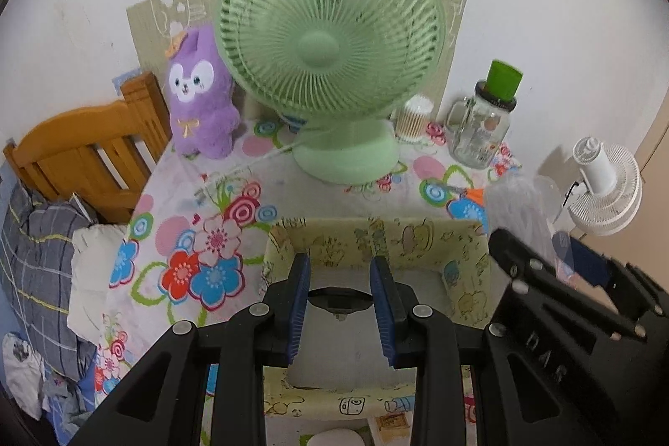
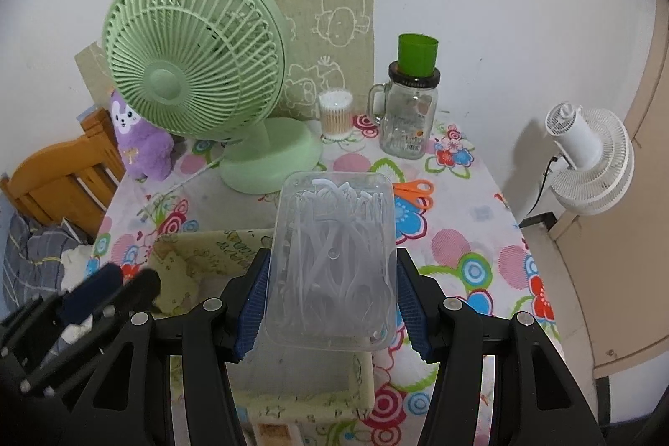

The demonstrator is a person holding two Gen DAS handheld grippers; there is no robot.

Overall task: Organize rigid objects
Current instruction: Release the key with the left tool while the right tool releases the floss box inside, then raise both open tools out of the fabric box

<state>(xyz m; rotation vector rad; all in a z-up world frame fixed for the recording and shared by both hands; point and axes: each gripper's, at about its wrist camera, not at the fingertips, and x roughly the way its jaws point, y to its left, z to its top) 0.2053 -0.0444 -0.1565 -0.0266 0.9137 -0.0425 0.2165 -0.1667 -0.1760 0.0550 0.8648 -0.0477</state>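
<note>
**Box of picks held over the fabric bin**

At the far left, a wooden bed frame (image 1: 90, 147) stands beside the table, with a purple plush toy (image 1: 200, 93) sitting on the table's back corner. Next to it a green fan (image 1: 330, 49) stands upright on the flowered tablecloth (image 1: 180, 237).

In the left wrist view, the left gripper (image 1: 340, 304) hangs over the inside of the fabric bin (image 1: 376, 237), its blue-padded fingers spread apart with nothing between them; the bin's pale floor shows in the gap.

In the right wrist view, the right gripper (image 2: 330, 304) is clamped on a clear plastic box (image 2: 334, 258) filled with white picks, one pad pressed against each long side. The box is held above the right part of the bin (image 2: 200, 249), lifted off the table.

Behind it lie orange scissors (image 2: 414, 193), just beside the box's far right corner. Farther back stand a tub of cotton swabs (image 2: 335, 113) and a glass jar (image 2: 407, 122) with a green cup (image 2: 417, 55) set in its lid. At the far right, off the table, a white fan (image 2: 589, 161) is near the wall.
</note>
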